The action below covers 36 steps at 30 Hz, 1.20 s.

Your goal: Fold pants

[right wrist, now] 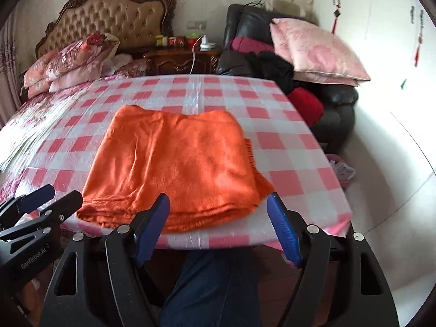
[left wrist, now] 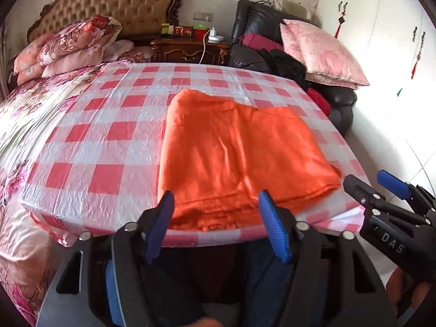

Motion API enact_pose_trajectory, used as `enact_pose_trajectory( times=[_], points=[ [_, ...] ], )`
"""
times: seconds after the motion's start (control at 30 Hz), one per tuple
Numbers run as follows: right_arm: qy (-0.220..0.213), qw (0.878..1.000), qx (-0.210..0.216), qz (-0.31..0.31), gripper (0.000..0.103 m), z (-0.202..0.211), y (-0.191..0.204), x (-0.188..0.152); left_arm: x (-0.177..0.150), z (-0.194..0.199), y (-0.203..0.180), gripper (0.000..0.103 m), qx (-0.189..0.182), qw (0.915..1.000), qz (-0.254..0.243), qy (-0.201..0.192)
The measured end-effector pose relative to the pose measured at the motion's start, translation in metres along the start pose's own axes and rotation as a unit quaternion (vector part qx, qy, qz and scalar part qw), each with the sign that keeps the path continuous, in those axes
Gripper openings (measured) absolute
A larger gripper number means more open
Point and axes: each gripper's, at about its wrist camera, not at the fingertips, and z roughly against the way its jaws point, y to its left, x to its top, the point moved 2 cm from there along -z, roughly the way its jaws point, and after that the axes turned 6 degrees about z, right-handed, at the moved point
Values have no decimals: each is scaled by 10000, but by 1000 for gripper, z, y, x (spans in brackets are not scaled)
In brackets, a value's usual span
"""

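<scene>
The orange pants (left wrist: pixel 239 152) lie folded into a thick rectangle on the pink-and-white checked cover (left wrist: pixel 103 130), close to the near edge. In the right wrist view the same folded pants (right wrist: pixel 177 160) show stacked layers along their front edge. My left gripper (left wrist: pixel 215 204) hangs just before the pants' near edge, jaws open, nothing between the blue pads. My right gripper (right wrist: pixel 218 207) is also held back from the near edge, open and empty. Each gripper shows in the other's view: the right gripper (left wrist: pixel 373 182) at the right, the left gripper (right wrist: pixel 54 193) at the left.
A carved headboard (left wrist: pixel 117 2), floral pillows (left wrist: pixel 70 46) and a wooden nightstand (left wrist: pixel 190 49) stand at the far side. A dark leather armchair (left wrist: pixel 272 27) with a pink cushion (left wrist: pixel 321 51) and clothes sits at the right. A person's legs in blue trousers (right wrist: pixel 212 286) are below the edge.
</scene>
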Motion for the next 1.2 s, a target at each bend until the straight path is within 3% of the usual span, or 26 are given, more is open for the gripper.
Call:
enact_pose_trajectory(
  times=[0.03, 0.13, 0.23, 0.4, 0.77, 1.2],
  points=[
    [-17, 10000, -5, -86, 72, 6, -3, -2, 1, 4, -3, 71, -21, 10000, -13, -68],
    [27, 9998, 55, -191, 72, 14, -8, -5, -1, 24, -10, 94, -28, 9995, 26, -329],
    [-94, 9997, -55, -230, 74, 24, -13, -3, -2, 35, -21, 101, -131, 9991, -68, -393],
    [-132, 9996, -73, -228, 78, 28, -16, -1, -5, 50, -31, 101, -94, 9981, -217, -571],
    [-120, 9997, -108, -182, 78, 29, -17, -2, -6, 53, -29, 101, -312, 9979, -81, -561],
    [-137, 9998, -45, -149, 78, 28, -15, -3, -7, 55, -22, 101, -52, 9988, 21, -496]
  ],
)
